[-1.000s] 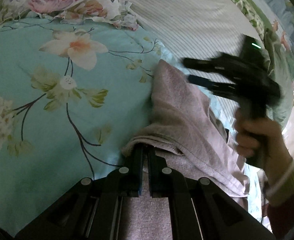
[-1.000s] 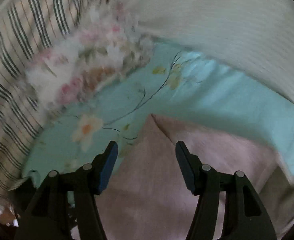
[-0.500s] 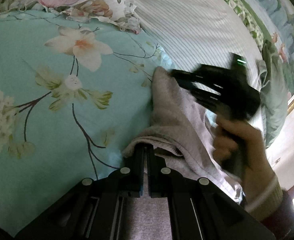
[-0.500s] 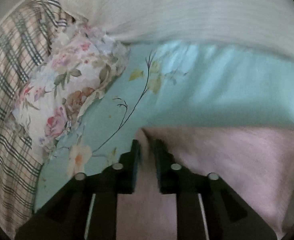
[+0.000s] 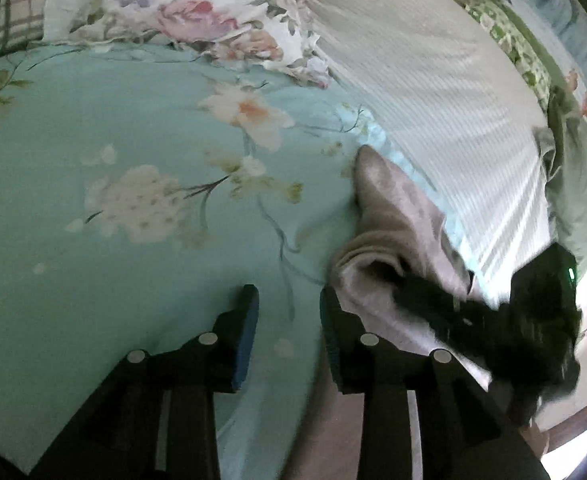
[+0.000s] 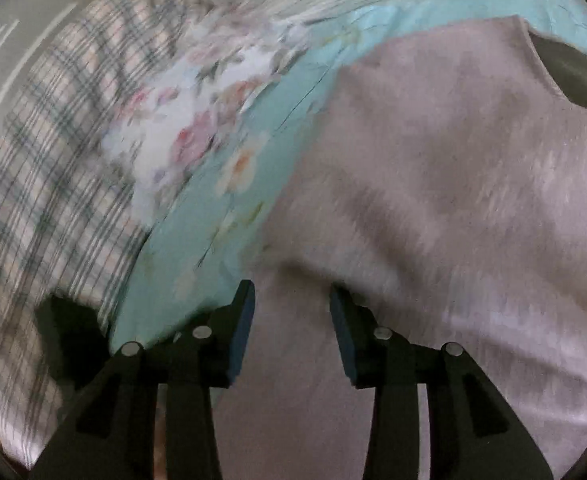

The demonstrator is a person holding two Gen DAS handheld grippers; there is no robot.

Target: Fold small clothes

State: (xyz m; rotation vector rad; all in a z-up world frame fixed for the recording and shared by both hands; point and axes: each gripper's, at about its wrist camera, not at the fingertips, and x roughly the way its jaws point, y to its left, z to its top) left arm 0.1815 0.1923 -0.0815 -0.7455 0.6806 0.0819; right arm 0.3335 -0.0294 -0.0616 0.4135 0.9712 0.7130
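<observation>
A small pale pink garment point(image 5: 397, 224) lies partly folded on the turquoise floral bedspread point(image 5: 113, 152). It fills most of the right wrist view point(image 6: 453, 200). My left gripper point(image 5: 289, 304) is open and empty, just left of the garment's folded edge, its right finger touching the cloth. My right gripper point(image 6: 291, 304) is open over the garment with cloth beneath and between the fingers. It shows as a dark blurred shape in the left wrist view point(image 5: 493, 316), resting on the garment's right side.
A floral pillow point(image 5: 213, 20) and a white striped blanket point(image 5: 433, 100) lie beyond the garment. A plaid sheet point(image 6: 53, 160) is at the left. A dark olive cloth point(image 6: 573, 76) lies at the garment's far right edge.
Both grippers have opened and let go of the garment. The left gripper moved left off the cloth. The right gripper dropped lower and nearer along the garment's right side.
</observation>
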